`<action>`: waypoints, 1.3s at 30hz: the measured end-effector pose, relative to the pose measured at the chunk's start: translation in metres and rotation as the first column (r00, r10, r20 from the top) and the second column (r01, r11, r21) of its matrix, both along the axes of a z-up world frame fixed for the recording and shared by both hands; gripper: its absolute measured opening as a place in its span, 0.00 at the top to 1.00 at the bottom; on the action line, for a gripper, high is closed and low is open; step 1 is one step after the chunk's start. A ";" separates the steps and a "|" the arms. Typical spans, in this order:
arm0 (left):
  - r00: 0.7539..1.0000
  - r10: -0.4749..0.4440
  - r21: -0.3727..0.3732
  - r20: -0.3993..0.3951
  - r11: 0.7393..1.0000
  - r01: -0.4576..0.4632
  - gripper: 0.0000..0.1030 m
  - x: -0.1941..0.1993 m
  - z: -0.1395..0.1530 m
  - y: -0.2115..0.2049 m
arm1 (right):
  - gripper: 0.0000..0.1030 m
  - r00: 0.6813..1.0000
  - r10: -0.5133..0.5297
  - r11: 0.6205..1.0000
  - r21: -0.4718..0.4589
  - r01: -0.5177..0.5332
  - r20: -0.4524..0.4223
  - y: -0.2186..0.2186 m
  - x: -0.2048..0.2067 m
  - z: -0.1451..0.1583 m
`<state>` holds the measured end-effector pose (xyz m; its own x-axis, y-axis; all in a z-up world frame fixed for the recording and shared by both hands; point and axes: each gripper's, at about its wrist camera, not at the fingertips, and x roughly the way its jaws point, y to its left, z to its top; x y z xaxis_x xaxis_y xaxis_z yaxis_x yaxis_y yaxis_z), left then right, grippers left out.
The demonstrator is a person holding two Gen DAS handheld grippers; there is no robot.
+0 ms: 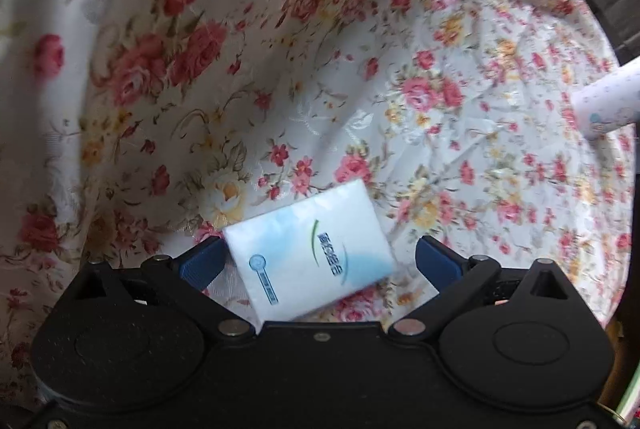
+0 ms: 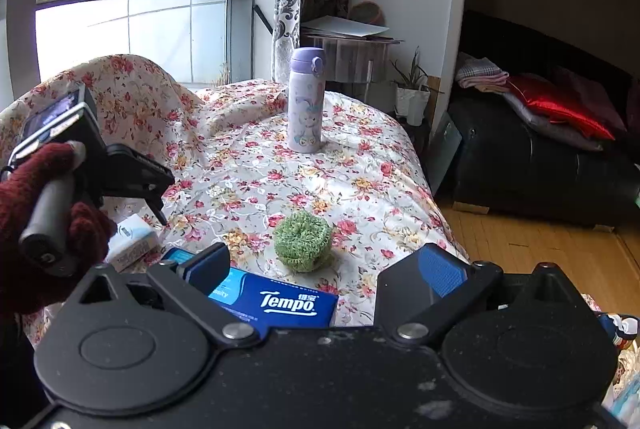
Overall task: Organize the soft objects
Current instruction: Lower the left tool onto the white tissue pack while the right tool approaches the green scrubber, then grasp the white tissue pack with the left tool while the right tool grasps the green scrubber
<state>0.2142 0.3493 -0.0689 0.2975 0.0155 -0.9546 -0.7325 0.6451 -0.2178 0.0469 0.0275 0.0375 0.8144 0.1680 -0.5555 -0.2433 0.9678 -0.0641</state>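
A white tissue pack (image 1: 310, 251) with blue and green print lies on the floral cloth (image 1: 280, 69), between the blue pads of my open left gripper (image 1: 318, 259), which hovers just over it. In the right wrist view the same pack (image 2: 132, 243) lies under the left gripper (image 2: 156, 205), held by a red-gloved hand. My right gripper (image 2: 326, 269) is open and empty above a blue Tempo tissue pack (image 2: 276, 303). A green knitted scrubber (image 2: 303, 240) lies just beyond its fingertips.
A lilac bottle (image 2: 306, 101) stands upright at the far side of the cloth-covered table (image 2: 380, 165); its side shows in the left wrist view (image 1: 608, 101). A draped chair back (image 2: 132, 89) rises on the left. Wooden floor and a black sofa (image 2: 540, 169) lie to the right.
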 end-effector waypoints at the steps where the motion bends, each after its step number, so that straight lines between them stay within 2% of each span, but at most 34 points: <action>1: 1.000 0.000 0.002 -0.008 1.000 0.000 0.05 0.002 -0.002 0.000 | 0.02 1.000 -0.002 1.000 0.003 0.002 -0.003 -0.001 0.001 0.000; 3: 1.000 -0.019 0.025 -0.014 0.999 0.019 0.07 0.004 -0.002 -0.001 | 0.02 1.000 -0.005 1.000 0.008 0.005 -0.008 -0.002 0.002 0.001; 5: 0.997 -0.070 0.058 -0.039 0.996 0.072 0.19 0.008 0.001 -0.004 | 0.02 1.000 -0.006 1.000 0.011 0.006 -0.012 -0.002 0.002 0.001; 7: 0.988 -0.147 0.064 -0.054 0.987 0.151 0.20 0.012 0.004 -0.008 | 0.02 1.000 -0.004 1.000 0.015 0.004 -0.019 -0.002 0.003 0.002; 9: 0.969 -0.233 0.050 -0.083 0.970 0.238 0.20 0.012 0.003 -0.012 | 0.02 1.000 0.002 1.000 0.024 -0.002 -0.031 -0.002 0.004 0.002; 12: 0.926 -0.356 0.067 -0.125 0.928 0.366 0.20 0.005 0.005 -0.022 | 0.02 0.998 0.012 0.999 0.044 -0.009 -0.067 -0.001 0.008 0.002; 14: 0.900 -0.413 0.072 -0.139 0.902 0.425 0.20 -0.002 0.006 -0.027 | 0.02 0.993 0.029 0.998 0.064 -0.022 -0.113 0.000 0.014 0.000; 18: 0.870 -0.468 0.107 -0.156 0.867 0.486 0.20 -0.010 0.003 -0.035 | 0.02 0.982 0.050 0.995 0.097 -0.033 -0.183 0.006 0.024 -0.004; 24: 0.868 -0.476 0.154 -0.139 0.856 0.494 0.19 -0.011 -0.006 -0.047 | 0.02 0.978 0.048 0.997 0.064 -0.036 -0.202 0.021 0.031 -0.008; 29: 0.878 -0.465 0.177 -0.113 0.860 0.479 0.13 -0.003 -0.011 -0.047 | 0.02 0.983 0.035 0.999 0.013 -0.033 -0.181 0.031 0.035 -0.011; 34: 0.884 -0.456 0.185 -0.105 0.864 0.468 0.12 0.000 -0.018 -0.052 | 0.08 0.974 0.032 0.999 0.009 -0.031 -0.223 0.037 0.057 -0.016; 39: 0.888 -0.449 0.179 -0.102 0.870 0.460 0.05 -0.001 -0.016 -0.047 | 0.10 0.971 0.006 1.000 -0.008 -0.008 -0.239 0.045 0.086 -0.023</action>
<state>0.2131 0.3019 -0.0850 0.2637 0.0768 -0.9616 -0.3553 0.9345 -0.0228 0.1331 0.0728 0.0147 0.6570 0.1673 -0.7351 -0.2596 0.9656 -0.0122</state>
